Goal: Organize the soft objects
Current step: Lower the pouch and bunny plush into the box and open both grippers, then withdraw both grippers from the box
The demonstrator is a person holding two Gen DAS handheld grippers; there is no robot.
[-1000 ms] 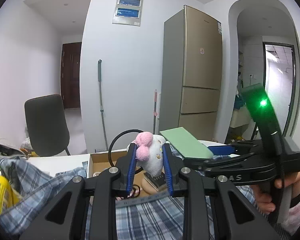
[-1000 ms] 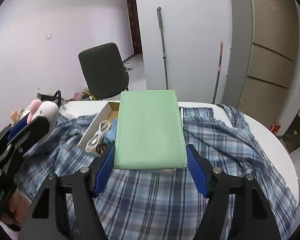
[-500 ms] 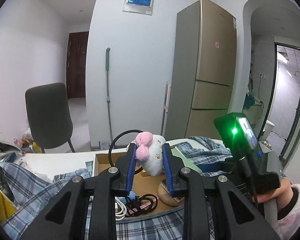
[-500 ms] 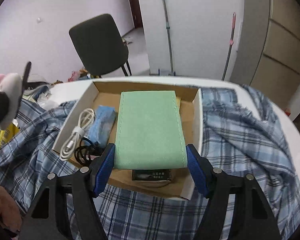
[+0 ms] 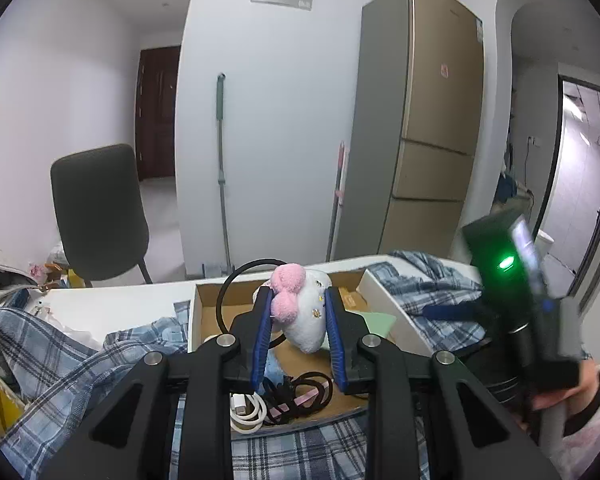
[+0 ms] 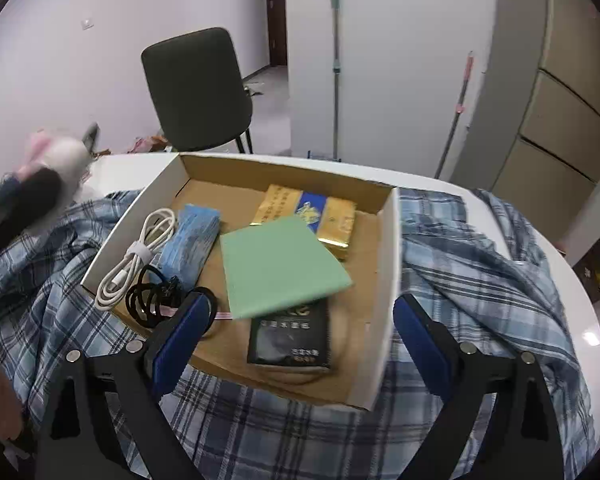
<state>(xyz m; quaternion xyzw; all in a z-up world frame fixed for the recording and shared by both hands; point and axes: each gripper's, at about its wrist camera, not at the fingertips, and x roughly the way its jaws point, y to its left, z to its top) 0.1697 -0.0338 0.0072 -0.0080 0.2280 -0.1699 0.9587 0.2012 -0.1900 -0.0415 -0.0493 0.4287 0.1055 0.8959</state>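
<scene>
My left gripper (image 5: 298,304) is shut on a white plush toy (image 5: 306,322) with pink pompoms and a black loop, held above the open cardboard box (image 5: 384,312). The toy shows blurred at the left of the right wrist view (image 6: 66,156). My right gripper (image 6: 300,320) is open and empty above the box's (image 6: 388,280) near side. A green cloth pouch (image 6: 278,266) lies loose inside the box, tilted over a black packet (image 6: 290,340).
In the box lie a white cable (image 6: 134,258), black cords (image 6: 152,300), a blue pack (image 6: 190,236) and a gold-and-blue packet (image 6: 312,216). A blue plaid shirt (image 6: 480,280) covers the white table (image 6: 576,292). A dark chair (image 6: 198,88) stands behind.
My right gripper has opened and let go of the green pouch, which now lies in the box. My left gripper has moved over the box with the plush toy.
</scene>
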